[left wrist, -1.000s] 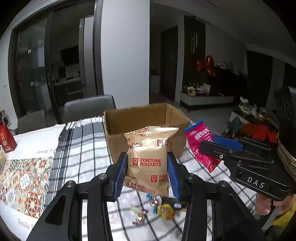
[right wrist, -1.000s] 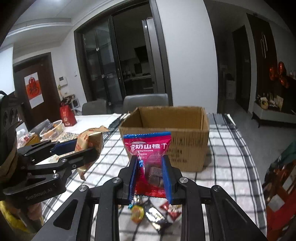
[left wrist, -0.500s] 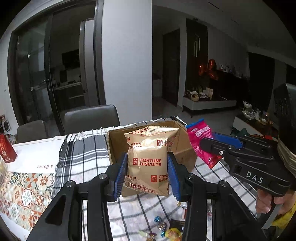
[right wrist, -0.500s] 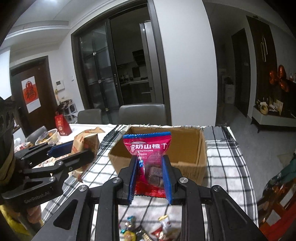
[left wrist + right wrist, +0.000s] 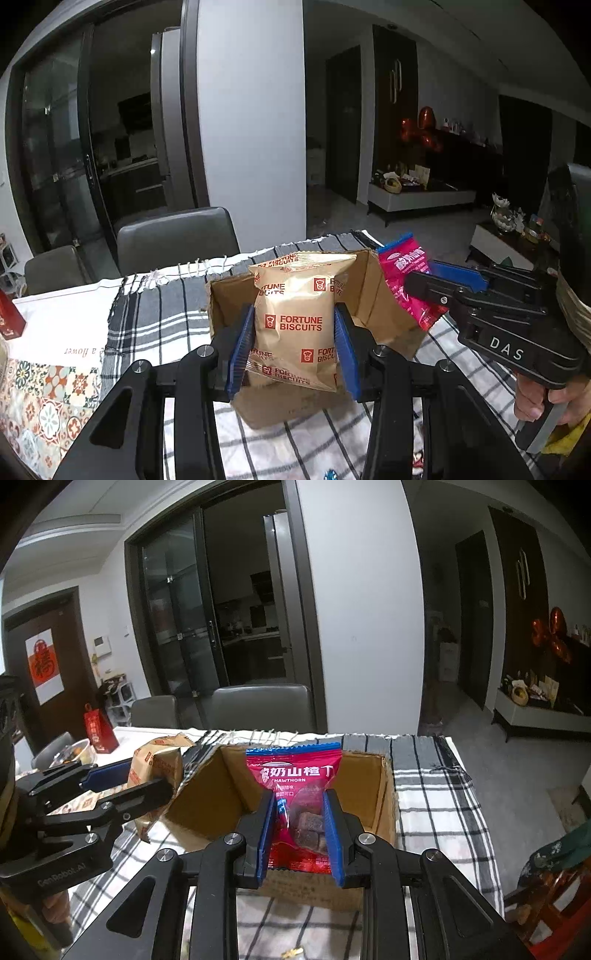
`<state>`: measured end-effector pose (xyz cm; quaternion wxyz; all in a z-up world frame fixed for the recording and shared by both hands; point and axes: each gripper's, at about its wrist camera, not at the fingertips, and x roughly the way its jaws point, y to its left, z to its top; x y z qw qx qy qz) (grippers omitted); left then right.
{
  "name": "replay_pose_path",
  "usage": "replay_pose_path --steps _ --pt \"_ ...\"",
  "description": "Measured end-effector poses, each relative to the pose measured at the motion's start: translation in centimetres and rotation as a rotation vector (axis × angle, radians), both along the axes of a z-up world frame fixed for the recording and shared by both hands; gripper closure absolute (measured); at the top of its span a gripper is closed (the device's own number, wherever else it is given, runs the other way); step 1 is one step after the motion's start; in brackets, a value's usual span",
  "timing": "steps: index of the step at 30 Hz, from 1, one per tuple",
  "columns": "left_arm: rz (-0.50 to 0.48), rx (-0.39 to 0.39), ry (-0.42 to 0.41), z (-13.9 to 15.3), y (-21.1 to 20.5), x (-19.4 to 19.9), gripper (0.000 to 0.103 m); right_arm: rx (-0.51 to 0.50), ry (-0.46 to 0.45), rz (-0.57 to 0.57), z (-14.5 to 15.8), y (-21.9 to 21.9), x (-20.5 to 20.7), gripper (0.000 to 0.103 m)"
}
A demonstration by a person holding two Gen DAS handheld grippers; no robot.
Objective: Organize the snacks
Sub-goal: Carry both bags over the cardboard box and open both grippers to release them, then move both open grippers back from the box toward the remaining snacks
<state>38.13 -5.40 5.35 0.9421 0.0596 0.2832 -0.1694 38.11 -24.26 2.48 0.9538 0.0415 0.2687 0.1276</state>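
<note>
Two handheld grippers, each carrying one snack packet, over a table covered by a grey, black and white checked cloth [image 5: 155, 325].

Far left edge of the table: red paper gift bag [image 5: 99, 734], upright. Beside it a patterned tile-print mat [image 5: 40, 398] on the near left side.

Left gripper [image 5: 292, 345]: blue-padded fingers [image 5: 240, 349] clamped on the sides of a gold foil packet printed "FORTUNE BISCUITS" [image 5: 299, 321]. Packet upright, held clear of the cloth, in front of and above the near left part of an open brown cardboard box [image 5: 373, 295]. In the right wrist view this same packet [image 5: 157, 771] sits just outside the box's left wall [image 5: 207, 794].

Box stands on the checked cloth near the table's far edge, flaps open; what lies inside cannot be made out.

Right gripper [image 5: 300, 827]: blue pads [image 5: 330, 830] closed on a red plastic packet with a blue top strip, marked "HAWTHORN" [image 5: 295, 775]; dark cubes show through its clear window. Packet upright, over the box opening. From the left wrist view it [image 5: 404, 273] tilts at the box's right wall.

Beyond the far edge: two grey chairs [image 5: 262, 709].
</note>
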Motion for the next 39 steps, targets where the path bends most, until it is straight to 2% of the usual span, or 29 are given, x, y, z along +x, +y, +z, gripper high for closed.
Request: replay_pose_path --steps 10,12,14,17,26,28,39 --pt "-0.004 0.033 0.007 -0.9 -1.3 3.4 0.059 -0.013 0.035 -0.025 -1.3 -0.3 3.0 0.076" --pt "0.01 0.056 -0.003 -1.1 -1.7 3.6 0.044 -0.024 0.052 -0.027 -1.6 -0.3 3.5 0.075" --pt "0.023 0.067 -0.016 -1.2 -1.7 3.5 0.042 -0.02 0.058 -0.04 -1.8 -0.5 3.6 0.064" --pt "0.038 0.078 -0.026 -1.3 -1.4 3.2 0.038 -0.015 0.058 -0.048 -2.0 -0.7 3.2 0.063" --pt "0.057 0.09 -0.021 -1.0 -0.8 0.5 0.038 -0.015 0.04 -0.029 -1.3 -0.2 0.0 0.063" --pt "0.064 0.109 -0.036 -0.9 -0.6 -0.6 0.038 -0.015 0.046 -0.021 -1.1 0.0 -0.6 0.063" --pt "0.059 0.111 -0.045 -0.9 0.4 -6.3 0.038 0.002 0.067 0.028 -1.4 1.4 -4.8 0.063"
